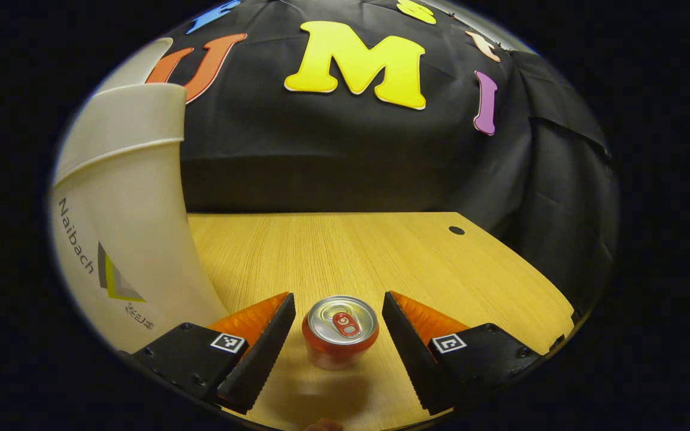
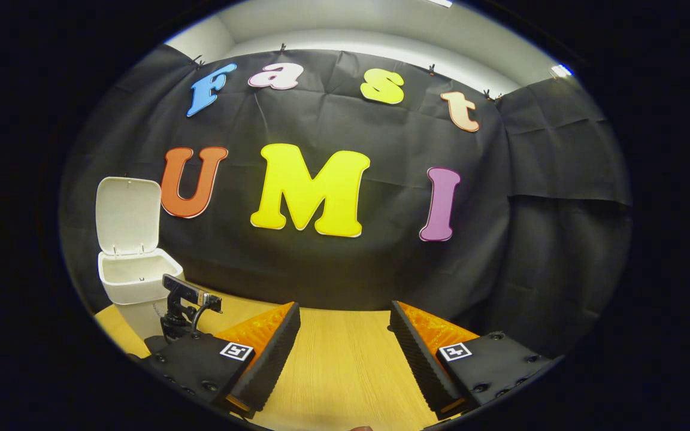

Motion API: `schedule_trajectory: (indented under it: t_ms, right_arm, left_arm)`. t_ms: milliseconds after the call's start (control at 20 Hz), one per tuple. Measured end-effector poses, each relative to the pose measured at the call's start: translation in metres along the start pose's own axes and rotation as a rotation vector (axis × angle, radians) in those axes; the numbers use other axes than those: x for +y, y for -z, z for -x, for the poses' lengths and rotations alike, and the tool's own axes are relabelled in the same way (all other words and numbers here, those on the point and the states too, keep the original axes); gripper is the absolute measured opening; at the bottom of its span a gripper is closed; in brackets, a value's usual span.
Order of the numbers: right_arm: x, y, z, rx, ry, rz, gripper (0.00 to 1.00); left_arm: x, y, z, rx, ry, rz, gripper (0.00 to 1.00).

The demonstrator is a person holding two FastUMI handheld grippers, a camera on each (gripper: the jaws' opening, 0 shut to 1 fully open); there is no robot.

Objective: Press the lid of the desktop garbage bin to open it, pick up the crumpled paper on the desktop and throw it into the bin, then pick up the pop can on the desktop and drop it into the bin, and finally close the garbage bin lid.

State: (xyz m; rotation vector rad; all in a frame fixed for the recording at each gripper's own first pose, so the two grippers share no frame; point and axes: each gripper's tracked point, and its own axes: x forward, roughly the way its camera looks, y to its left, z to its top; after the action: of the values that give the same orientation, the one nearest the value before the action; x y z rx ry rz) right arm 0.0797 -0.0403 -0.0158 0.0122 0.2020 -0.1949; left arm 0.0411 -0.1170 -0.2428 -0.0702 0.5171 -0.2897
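Two claws are at work, and the left claw [image 1: 338,326] has its fingers spread wide on either side of the small red pop can with a silver pull-tab top [image 1: 340,331], which stands upright on the pale wooden counter [image 1: 381,257]. Neither finger touches the can; there is a gap on each side. No crumpled paper is visible on the counter, so the step in hand looks like the can pickup. The next move calls for closing both fingers evenly on the can's wall, then lifting it straight up.

Just to the left of that claw rises the white plastic garbage bin [image 1: 123,239], very near. In the right gripper view the same bin [image 2: 135,281] stands at the far left of the counter with its flat white hinged lid [image 2: 127,215] tipped up and back, the mouth open. The carry is therefore short, but the can must clear the bin's rim.

Open counter lies ahead and to the right, ending at an edge by the black cloth.

The right claw [image 2: 345,353] hangs apart and empty over bare wood, well clear of the can.
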Motion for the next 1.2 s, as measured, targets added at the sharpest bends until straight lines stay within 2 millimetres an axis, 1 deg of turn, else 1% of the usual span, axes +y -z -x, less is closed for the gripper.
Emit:
schedule_trajectory:
  t_ms: [100,200,350,400,450,550,750,1000,1050,1200]
  right_arm:
    - [0.001,0.003,0.0,0.011,0.001,0.004,0.96]
    - [0.003,0.001,0.0,0.012,-0.003,0.0,0.96]
    - [0.006,0.001,-0.001,0.008,-0.004,0.01,0.96]
    - [0.007,0.003,-0.001,0.013,-0.008,0.011,0.96]
    - [0.008,0.003,0.0,0.014,-0.011,0.008,0.96]
    - [0.008,0.002,0.0,0.009,-0.009,0.005,0.96]
    - [0.001,0.0,0.0,-0.004,0.013,0.01,0.95]
    - [0.002,0.004,0.004,-0.003,0.005,-0.024,0.95]
    - [0.003,0.005,0.005,0.0,0.001,-0.027,0.95]
    - [0.003,0.006,0.007,-0.006,-0.001,-0.03,0.95]
  left_arm:
    - [-0.001,0.012,-0.007,0.032,-0.004,-0.004,0.97]
    - [0.001,0.02,-0.011,0.052,-0.01,-0.02,0.97]
    - [-0.002,0.025,-0.013,0.069,-0.003,-0.039,0.97]
    - [-0.001,0.025,-0.014,0.07,-0.012,-0.047,0.96]
    - [-0.002,0.025,-0.013,0.076,-0.012,-0.054,0.88]
    - [-0.001,0.021,-0.008,0.071,-0.007,-0.063,0.85]
    - [-0.011,-0.007,0.017,-0.005,0.021,-0.08,0.83]
    - [-0.021,-0.055,0.053,-0.105,0.045,-0.086,0.83]
    - [-0.02,-0.065,0.06,-0.121,0.041,-0.091,0.83]
    - [-0.017,-0.103,0.081,-0.199,0.035,-0.096,0.82]
